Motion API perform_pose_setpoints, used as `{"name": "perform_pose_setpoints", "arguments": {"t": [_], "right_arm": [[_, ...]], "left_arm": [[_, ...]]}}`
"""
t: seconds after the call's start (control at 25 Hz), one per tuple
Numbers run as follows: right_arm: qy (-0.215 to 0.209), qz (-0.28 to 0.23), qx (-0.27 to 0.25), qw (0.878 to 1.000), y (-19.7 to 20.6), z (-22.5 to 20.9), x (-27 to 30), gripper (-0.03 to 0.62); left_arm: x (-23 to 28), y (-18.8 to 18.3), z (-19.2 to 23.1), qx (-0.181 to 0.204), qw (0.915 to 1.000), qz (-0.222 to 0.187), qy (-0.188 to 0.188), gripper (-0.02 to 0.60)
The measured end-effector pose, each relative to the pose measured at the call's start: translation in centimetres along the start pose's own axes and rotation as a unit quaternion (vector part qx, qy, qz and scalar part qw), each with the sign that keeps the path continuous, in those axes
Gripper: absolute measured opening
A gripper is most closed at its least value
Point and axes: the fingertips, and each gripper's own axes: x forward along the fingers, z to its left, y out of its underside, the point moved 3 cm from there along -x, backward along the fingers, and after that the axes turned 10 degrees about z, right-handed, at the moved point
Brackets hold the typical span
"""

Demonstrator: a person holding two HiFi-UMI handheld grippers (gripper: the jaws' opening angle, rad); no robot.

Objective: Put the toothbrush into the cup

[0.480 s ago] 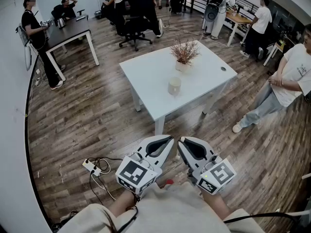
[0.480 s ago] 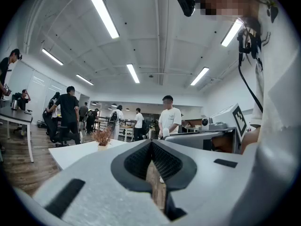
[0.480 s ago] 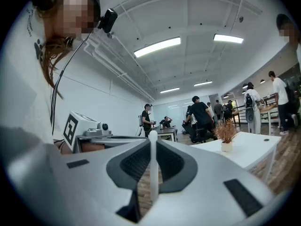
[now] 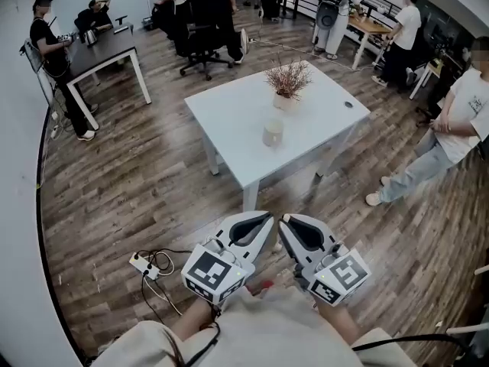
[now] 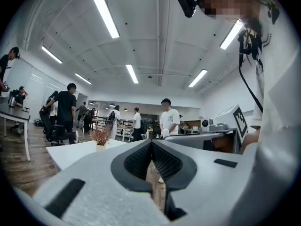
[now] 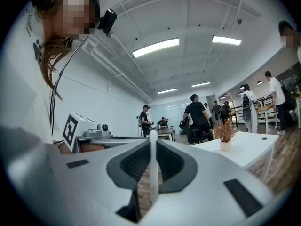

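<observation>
A cream cup [image 4: 273, 134] stands near the middle of the white table [image 4: 229, 121], well ahead of both grippers. The grippers are held close to the person's body, side by side above the floor. In the right gripper view a thin white toothbrush [image 6: 153, 168] stands upright between the jaws, with my right gripper [image 6: 153, 142] shut on its handle. In the head view the toothbrush is hidden by the right gripper [image 4: 285, 225]. The left gripper [image 4: 263, 221] has its jaws together with nothing between them [image 5: 151, 145].
A small pot of dried twigs [image 4: 288, 84] stands behind the cup. A power strip with cables [image 4: 145, 263] lies on the wood floor at the left. A person [image 4: 451, 128] stands to the table's right. A dark desk [image 4: 103, 48] and an office chair [image 4: 205, 48] lie beyond.
The table and room sit slightly higher in the head view. Both grippers hold the same pose near the body.
</observation>
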Motion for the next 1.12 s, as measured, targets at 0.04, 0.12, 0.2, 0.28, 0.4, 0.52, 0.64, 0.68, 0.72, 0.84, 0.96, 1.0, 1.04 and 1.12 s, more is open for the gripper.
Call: {"name": "perform_pose_setpoints", "arguments": {"t": [0.04, 0.12, 0.2, 0.28, 0.4, 0.52, 0.64, 0.68, 0.72, 0.84, 0.96, 1.0, 1.04, 1.12], "right_arm": [[0.001, 0.000, 0.000, 1.000, 0.1, 0.0, 0.0, 0.048], [0.003, -0.002, 0.002, 1.000, 0.3, 0.0, -0.1, 0.048], [0.005, -0.006, 0.010, 1.000, 0.4, -0.2, -0.3, 0.048], [0.011, -0.006, 0.015, 1.000, 0.3, -0.7, -0.5, 0.048], [0.020, -0.007, 0.017, 1.000, 0.2, -0.9, -0.5, 0.048], [0.026, -0.008, 0.019, 0.999, 0.3, -1.2, -0.2, 0.048], [0.030, -0.009, 0.028, 0.999, 0.5, -2.0, -0.2, 0.048], [0.031, -0.011, 0.033, 0.999, 0.4, -2.3, -0.2, 0.048], [0.032, -0.013, 0.037, 0.999, 0.4, -2.7, 0.0, 0.048], [0.033, -0.014, 0.041, 0.999, 0.3, -3.8, 0.6, 0.048], [0.030, -0.013, 0.041, 0.999, 0.3, -5.1, 1.5, 0.048], [0.029, -0.012, 0.042, 0.999, 0.2, -5.6, 1.8, 0.048], [0.028, -0.012, 0.042, 0.999, 0.1, -6.1, 2.2, 0.048], [0.024, -0.011, 0.041, 0.999, -0.1, -7.3, 3.0, 0.048]], "left_arm": [[0.0, 0.1, 0.1, -0.001, 1.0000, -0.001, 0.001, 0.008], [0.1, 0.3, 0.1, -0.004, 1.0000, -0.004, 0.005, 0.008], [0.4, 0.5, 0.0, -0.007, 0.9999, -0.005, 0.010, 0.008], [0.7, 0.5, 0.0, -0.010, 0.9998, -0.004, 0.015, 0.008], [0.5, 0.6, 0.3, -0.012, 0.9998, -0.003, 0.018, 0.008], [0.4, 0.7, 0.8, -0.014, 0.9998, -0.004, 0.016, 0.008], [0.8, 0.7, 1.3, -0.016, 0.9998, 0.002, 0.013, 0.008], [1.0, 0.7, 1.5, -0.017, 0.9998, 0.004, 0.012, 0.008], [1.2, 0.7, 1.9, -0.019, 0.9997, 0.005, 0.012, 0.008], [1.9, 0.5, 3.0, -0.022, 0.9997, 0.003, 0.010, 0.008], [2.8, 0.4, 4.2, -0.023, 0.9997, 0.003, 0.006, 0.008], [3.2, 0.3, 4.6, -0.024, 0.9997, 0.003, 0.005, 0.008], [3.7, 0.2, 5.0, -0.024, 0.9997, 0.002, 0.004, 0.008], [4.7, -0.1, 6.0, -0.024, 0.9997, 0.000, 0.002, 0.008]]}}
